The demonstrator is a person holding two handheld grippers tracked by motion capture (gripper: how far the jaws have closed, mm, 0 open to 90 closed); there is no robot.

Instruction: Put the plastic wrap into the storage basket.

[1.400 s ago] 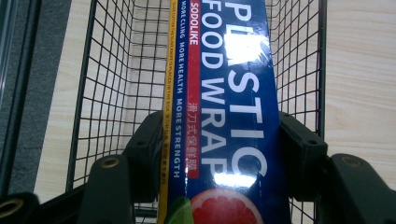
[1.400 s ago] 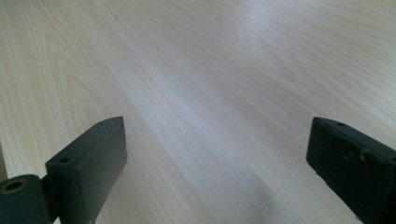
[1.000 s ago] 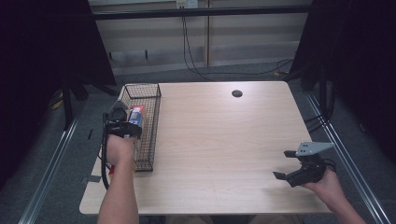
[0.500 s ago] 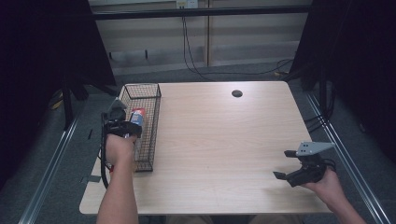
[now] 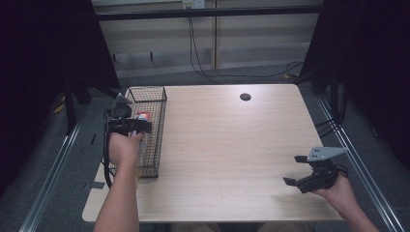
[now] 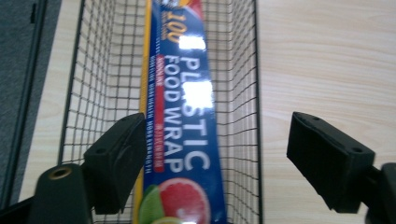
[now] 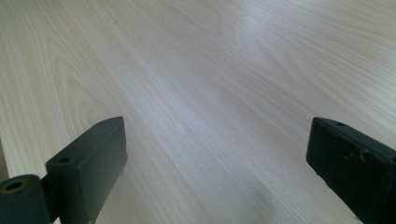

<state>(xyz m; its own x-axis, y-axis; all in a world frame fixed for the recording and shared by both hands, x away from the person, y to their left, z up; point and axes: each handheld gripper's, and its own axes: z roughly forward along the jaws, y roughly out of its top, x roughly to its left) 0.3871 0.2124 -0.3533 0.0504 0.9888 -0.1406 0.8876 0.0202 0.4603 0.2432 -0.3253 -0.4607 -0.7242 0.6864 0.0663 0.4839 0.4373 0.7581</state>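
Left gripper (image 5: 129,126) held over the wire basket (image 5: 157,140) at the table's (image 5: 232,145) left edge; jaws spread wide, gripping nothing. Box of plastic food wrap (image 6: 180,116) lies lengthwise inside the basket, between the 2 jaws, beside the one on the left of the left gripper view. Right gripper (image 5: 299,170) low over bare table near the right front corner, jaws wide apart, empty.

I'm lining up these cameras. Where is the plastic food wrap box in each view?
High view: plastic food wrap box far left, inside the wire basket.
Left gripper view: box centre, lengthwise in the basket.
Right gripper view: bare tabletop.
Shared landmark: the basket.
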